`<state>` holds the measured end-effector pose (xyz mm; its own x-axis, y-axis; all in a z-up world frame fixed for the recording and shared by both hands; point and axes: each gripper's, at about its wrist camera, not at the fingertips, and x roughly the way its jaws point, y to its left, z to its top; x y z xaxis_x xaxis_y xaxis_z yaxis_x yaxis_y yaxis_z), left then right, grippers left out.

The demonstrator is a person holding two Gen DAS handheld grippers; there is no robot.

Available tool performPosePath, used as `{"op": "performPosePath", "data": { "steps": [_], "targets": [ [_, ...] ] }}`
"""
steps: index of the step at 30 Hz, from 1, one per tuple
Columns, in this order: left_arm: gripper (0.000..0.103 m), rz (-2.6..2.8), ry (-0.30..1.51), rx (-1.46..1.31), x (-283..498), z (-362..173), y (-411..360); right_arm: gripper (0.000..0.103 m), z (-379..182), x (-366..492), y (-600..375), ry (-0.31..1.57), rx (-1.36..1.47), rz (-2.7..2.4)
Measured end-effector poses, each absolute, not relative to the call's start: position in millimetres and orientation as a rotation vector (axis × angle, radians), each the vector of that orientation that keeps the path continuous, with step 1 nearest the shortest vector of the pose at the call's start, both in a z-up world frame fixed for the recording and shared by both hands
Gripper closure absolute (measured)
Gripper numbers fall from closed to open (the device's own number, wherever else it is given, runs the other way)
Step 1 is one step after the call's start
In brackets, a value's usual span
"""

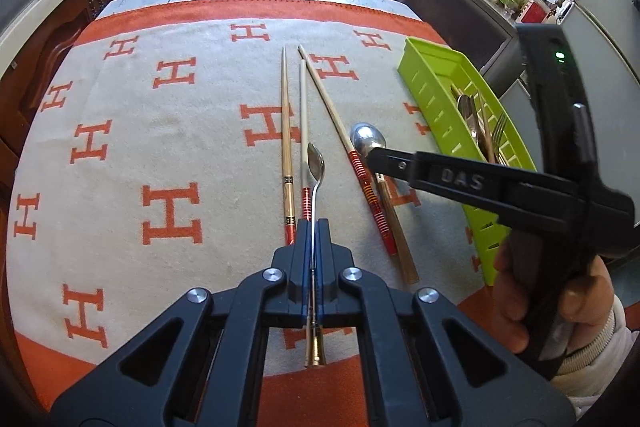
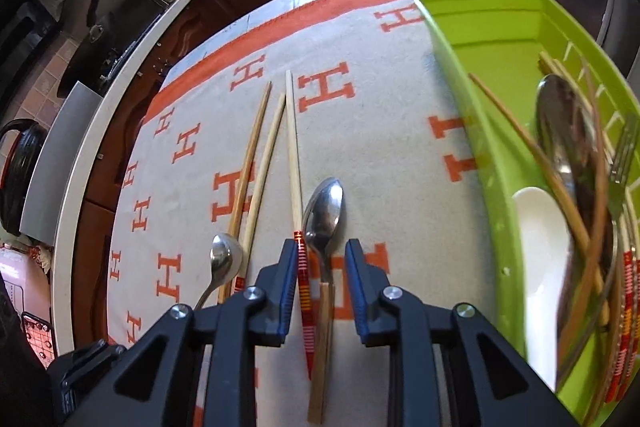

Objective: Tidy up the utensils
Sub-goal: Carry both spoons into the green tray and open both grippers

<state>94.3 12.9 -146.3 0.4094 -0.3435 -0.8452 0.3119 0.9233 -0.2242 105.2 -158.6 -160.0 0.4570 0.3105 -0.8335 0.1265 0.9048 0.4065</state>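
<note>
Your right gripper (image 2: 322, 263) straddles, jaws parted, the wooden-handled spoon (image 2: 325, 223) lying lengthwise between them; your left gripper (image 1: 313, 239) clamps a small spoon (image 1: 316, 163).

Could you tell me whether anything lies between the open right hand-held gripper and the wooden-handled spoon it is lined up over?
Partly. A red-banded chopstick lies alongside the wooden-handled spoon, inside the gap of the right hand-held gripper, beside its left finger. Closing now would probably catch both.

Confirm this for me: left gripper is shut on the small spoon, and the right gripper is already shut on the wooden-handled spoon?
Not quite. The right gripper is open, its fingers straddling the wooden-handled spoon on the cloth, as the right wrist view shows. The left gripper is indeed shut on the small spoon.
</note>
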Motion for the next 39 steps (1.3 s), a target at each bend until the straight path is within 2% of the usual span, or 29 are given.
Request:
{"op": "performPosePath", "data": {
  "steps": [1, 4, 8, 20, 30, 39],
  "targets": [
    [0.103, -0.417, 1.076, -0.039, 94.6, -147.5, 13.7, 0.079, -159.5, 106.6, -157.6, 1.088, 0.438, 0.111],
    [0.103, -0.423, 1.076, -0.053, 94.7, -149.1, 16.4, 0.094, -160.5, 110.0, -152.0, 1.076, 0.405, 0.105],
    [0.103, -0.428, 1.072, -0.071, 96.1, -148.1, 19.8, 0.101, -157.7, 106.0, -150.2, 1.046, 0.390, 0.114],
    [0.103, -0.466, 0.998, -0.083, 89.8, -111.6, 1.8, 0.101, -105.7, 77.3, -182.5, 0.911, 0.429, 0.155],
    [0.103, -0.546, 0.939, -0.056, 78.9, -71.4, -63.1, 0.101, -55.1, 41.4, -246.7, 0.831, 0.336, 0.118],
    [0.103, -0.558, 1.001, -0.038, 89.0, -80.5, -138.9, 0.101, -74.2, 45.4, -274.1, 0.926, 0.113, 0.055]
  ]
}}
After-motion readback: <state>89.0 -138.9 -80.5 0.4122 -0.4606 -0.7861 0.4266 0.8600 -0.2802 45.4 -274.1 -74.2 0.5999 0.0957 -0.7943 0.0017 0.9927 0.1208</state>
